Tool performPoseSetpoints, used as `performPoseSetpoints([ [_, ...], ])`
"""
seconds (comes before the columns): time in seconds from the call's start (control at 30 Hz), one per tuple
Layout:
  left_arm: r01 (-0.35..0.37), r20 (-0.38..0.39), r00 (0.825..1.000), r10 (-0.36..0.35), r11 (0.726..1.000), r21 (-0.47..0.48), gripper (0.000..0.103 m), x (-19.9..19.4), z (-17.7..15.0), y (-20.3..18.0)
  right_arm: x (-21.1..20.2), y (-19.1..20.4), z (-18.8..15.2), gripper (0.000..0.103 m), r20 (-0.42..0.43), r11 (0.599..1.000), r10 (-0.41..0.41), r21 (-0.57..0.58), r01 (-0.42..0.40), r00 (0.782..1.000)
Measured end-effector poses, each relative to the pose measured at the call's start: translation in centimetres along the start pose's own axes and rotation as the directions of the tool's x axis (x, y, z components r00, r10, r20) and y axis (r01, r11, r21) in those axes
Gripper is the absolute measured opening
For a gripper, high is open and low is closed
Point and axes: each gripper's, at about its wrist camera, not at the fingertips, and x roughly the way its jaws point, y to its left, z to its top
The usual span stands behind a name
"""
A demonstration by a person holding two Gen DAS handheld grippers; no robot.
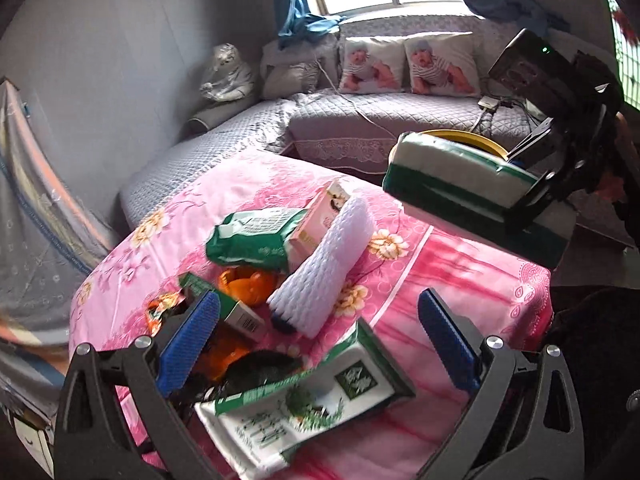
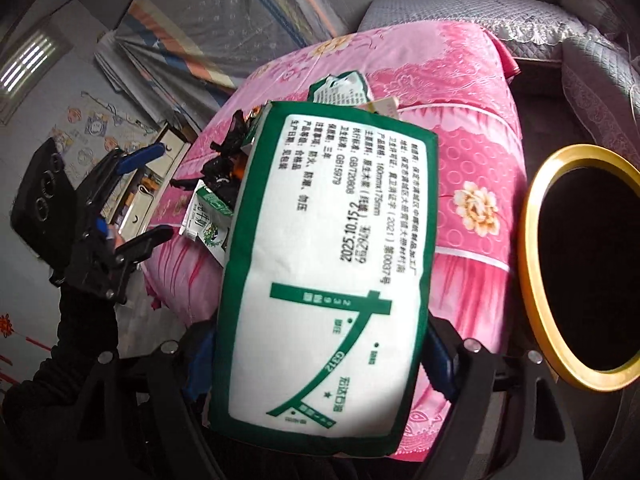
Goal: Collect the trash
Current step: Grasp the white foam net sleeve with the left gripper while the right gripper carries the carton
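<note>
Holding a green-and-white tissue pack (image 2: 324,276) clamped between its two fingers, your right gripper (image 2: 320,356) sits above the edge of the pink flowered cloth (image 2: 472,92), with the gold-rimmed bin (image 2: 538,280) just beside it to the right. From the left wrist view, the same pack (image 1: 456,176) is lifted clear of the cloth, with the bin's yellow rim (image 1: 464,136) showing behind it. Your left gripper (image 1: 320,328) has its blue pads (image 1: 192,336) spread wide apart and grips nothing. Between and beyond those pads you have remaining litter on the cloth: a flattened green-and-white carton (image 1: 304,400), a white foam net sleeve (image 1: 324,272), a green wrapper (image 1: 256,236), a pale box (image 1: 324,212) touching the sleeve, orange peel (image 1: 248,284) and a small green box (image 1: 224,304). A grey quilted sofa (image 1: 360,120) with two baby-print cushions (image 1: 408,64) stands behind.
</note>
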Motion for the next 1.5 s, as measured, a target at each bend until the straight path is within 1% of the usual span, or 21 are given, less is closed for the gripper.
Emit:
performPoseSetpoints([
  [0.07, 0.034, -0.022, 0.999, -0.033, 0.998, 0.044, 0.095, 2.2, 1.4, -0.5, -1.8, -0.8, -0.9, 0.079, 0.059, 1.0, -0.01, 0.019, 0.009, 0.998],
  [0.17, 0.122, -0.068, 0.991, -0.118, 0.991, 0.059, 0.095, 5.1, 2.7, -0.6, -4.0, -2.3, -2.3, 0.08, 0.126, 0.998, -0.024, 0.058, 0.017, 0.992],
  [0.3, 0.168, -0.164, 0.975, -0.152, 0.982, 0.088, 0.095, 8.6, 3.4, 0.0, -5.6, -4.2, -3.6, 0.08, 0.157, 0.994, -0.043, 0.103, 0.027, 0.987],
  [0.37, 0.199, -0.206, 0.962, -0.182, 0.978, 0.068, 0.09, 9.9, 3.8, 0.5, -5.6, -4.7, -3.8, 0.08, 0.164, 0.993, -0.045, 0.111, 0.027, 0.985],
  [0.4, 0.217, -0.226, 0.953, -0.2, 0.975, 0.054, 0.084, 10.4, 3.8, 0.8, -5.6, -5.0, -3.8, 0.08, 0.167, 0.993, -0.043, 0.117, 0.023, 0.985],
  [0.43, 0.227, -0.249, 0.946, -0.209, 0.973, 0.043, 0.081, 11.0, 3.8, 1.1, -5.6, -5.2, -3.9, 0.08, 0.171, 0.993, -0.039, 0.119, 0.019, 0.985],
  [0.57, 0.228, -0.332, 0.92, -0.207, 0.973, 0.026, 0.08, 13.1, 3.3, 1.5, -5.3, -5.2, -4.1, 0.08, 0.177, 0.991, -0.037, 0.134, 0.013, 0.984],
  [0.63, 0.202, -0.352, 0.919, -0.179, 0.979, 0.031, 0.079, 13.6, 2.9, 1.9, -5.2, -4.9, -4.3, 0.08, 0.179, 0.991, -0.036, 0.134, 0.012, 0.983],
  [0.7, 0.195, -0.363, 0.915, -0.177, 0.981, 0.012, 0.079, 13.9, 2.5, 2.5, -5.1, -4.7, -4.5, 0.08, 0.176, 0.992, -0.032, 0.129, 0.009, 0.984],
  [0.73, 0.197, -0.372, 0.91, -0.185, 0.98, -0.007, 0.077, 14.2, 2.4, 2.8, -5.0, -4.4, -4.3, 0.08, 0.175, 0.991, -0.031, 0.131, 0.008, 0.984],
  [0.77, 0.2, -0.383, 0.903, -0.194, 0.98, -0.025, 0.072, 14.5, 2.2, 3.1, -5.1, -4.2, -4.2, 0.08, 0.176, 0.991, -0.031, 0.134, 0.008, 0.984],
  [0.83, 0.209, -0.403, 0.891, -0.209, 0.977, -0.044, 0.033, 14.7, 1.9, 3.0, -5.0, -4.2, -4.0, 0.08, 0.175, 0.99, -0.032, 0.138, 0.008, 0.984],
  [0.87, 0.209, -0.412, 0.887, -0.207, 0.977, -0.041, 0.029, 14.6, 1.8, 2.8, -5.0, -3.9, -4.0, 0.08, 0.174, 0.991, -0.032, 0.136, 0.009, 0.984],
  [0.93, 0.2, -0.407, 0.894, -0.188, 0.98, -0.014, 0.016, 14.1, 1.5, 2.5, -4.9, -3.6, -3.9, 0.08, 0.168, 0.992, -0.033, 0.13, 0.011, 0.985],
  [0.97, 0.189, -0.402, 0.898, -0.18, 0.982, -0.017, 0.015, 13.8, 1.4, 2.6, -4.8, -3.7, -3.7, 0.08, 0.166, 0.992, -0.034, 0.128, 0.012, 0.986],
  [1.07, 0.135, -0.359, 0.923, -0.14, 0.99, -0.041, 0.013, 12.6, 1.4, 3.3, -4.7, -3.6, -3.3, 0.08, 0.174, 0.991, -0.03, 0.133, 0.007, 0.984],
  [1.2, 0.093, -0.198, 0.974, -0.112, 0.99, -0.102, 0.013, 8.0, 2.1, 4.3, -4.8, -3.4, -2.8, 0.08, 0.194, 0.99, -0.024, 0.144, -0.004, 0.981],
  [1.27, 0.077, -0.107, 0.99, -0.095, 0.984, -0.159, 0.013, 5.7, 2.7, 4.7, -4.9, -3.3, -2.4, 0.08, 0.208, 0.988, -0.032, 0.153, -0.001, 0.978],
  [1.3, 0.061, -0.064, 0.995, -0.074, 0.979, -0.197, 0.013, 4.6, 2.9, 4.9, -4.8, -3.2, -2.3, 0.08, 0.218, 0.987, -0.041, 0.16, 0.006, 0.975],
  [1.37, 0.031, 0.005, 0.999, -0.031, 0.956, -0.292, 0.013, 2.8, 3.3, 5.1, -4.9, -3.2, -2.1, 0.08, 0.246, 0.983, -0.068, 0.18, 0.023, 0.967],
  [1.5, 0.066, 0.132, 0.991, -0.016, 0.923, -0.379, 0.013, 0.9, 4.7, 4.1, -5.5, -3.5, -1.7, 0.08, 0.306, 0.97, -0.14, 0.232, 0.069, 0.942],
])
